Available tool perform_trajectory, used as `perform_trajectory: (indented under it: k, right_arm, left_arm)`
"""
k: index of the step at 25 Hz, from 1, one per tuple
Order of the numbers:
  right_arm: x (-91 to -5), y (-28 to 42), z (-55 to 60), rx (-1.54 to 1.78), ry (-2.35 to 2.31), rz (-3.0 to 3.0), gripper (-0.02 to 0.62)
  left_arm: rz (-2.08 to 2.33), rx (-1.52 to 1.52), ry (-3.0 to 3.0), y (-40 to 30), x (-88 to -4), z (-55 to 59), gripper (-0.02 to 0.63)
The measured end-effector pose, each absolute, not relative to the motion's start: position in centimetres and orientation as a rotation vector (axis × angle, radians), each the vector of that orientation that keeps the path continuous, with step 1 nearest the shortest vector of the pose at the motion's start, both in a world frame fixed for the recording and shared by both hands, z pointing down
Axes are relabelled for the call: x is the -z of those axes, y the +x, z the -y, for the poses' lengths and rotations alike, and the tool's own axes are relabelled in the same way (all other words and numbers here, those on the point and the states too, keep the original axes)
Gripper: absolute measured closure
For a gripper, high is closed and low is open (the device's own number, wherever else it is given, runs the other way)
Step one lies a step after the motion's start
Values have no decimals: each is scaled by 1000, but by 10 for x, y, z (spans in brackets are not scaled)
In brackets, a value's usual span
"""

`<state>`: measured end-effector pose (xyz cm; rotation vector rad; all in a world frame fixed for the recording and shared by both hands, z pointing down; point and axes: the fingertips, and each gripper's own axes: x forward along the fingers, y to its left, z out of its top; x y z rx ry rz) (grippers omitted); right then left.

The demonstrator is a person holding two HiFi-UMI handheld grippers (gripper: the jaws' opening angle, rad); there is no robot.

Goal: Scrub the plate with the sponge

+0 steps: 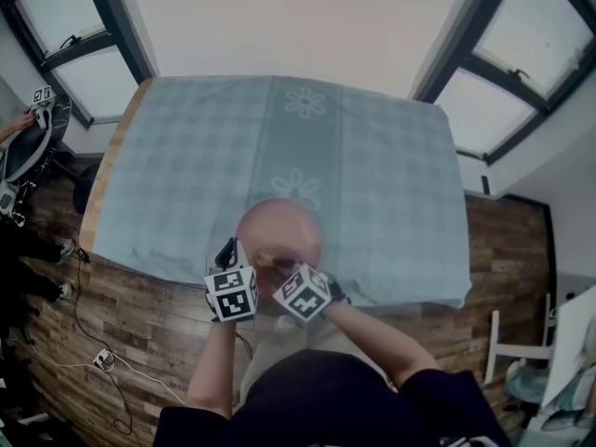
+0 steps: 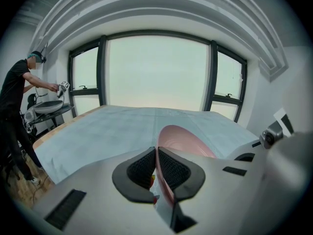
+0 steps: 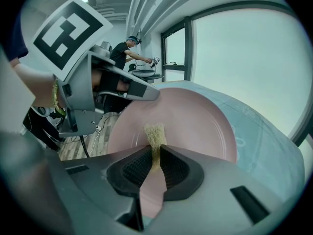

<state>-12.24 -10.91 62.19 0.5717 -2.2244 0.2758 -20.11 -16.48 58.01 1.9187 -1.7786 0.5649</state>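
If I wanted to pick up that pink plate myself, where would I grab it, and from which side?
By its thin rim, coming in edge-on from the side nearest the person. The pink plate is broad and shallow, so probably only the rim fits between two pads. The left tool pinches it there, leaving the face free for the sponge held in the right tool.

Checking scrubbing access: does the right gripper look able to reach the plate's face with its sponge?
Likely yes: the left gripper clamps the pink plate by its rim; the right gripper holds the sponge over its bare face.
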Motion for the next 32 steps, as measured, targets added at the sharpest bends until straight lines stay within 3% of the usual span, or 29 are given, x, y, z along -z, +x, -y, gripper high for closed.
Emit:
perform_trajectory:
  k: [32]
  right_arm:
    - [-626, -127, 52, -303, 476, 2241, 541]
  left_arm:
    - [1829, -552, 1882, -205, -583, 146, 581]
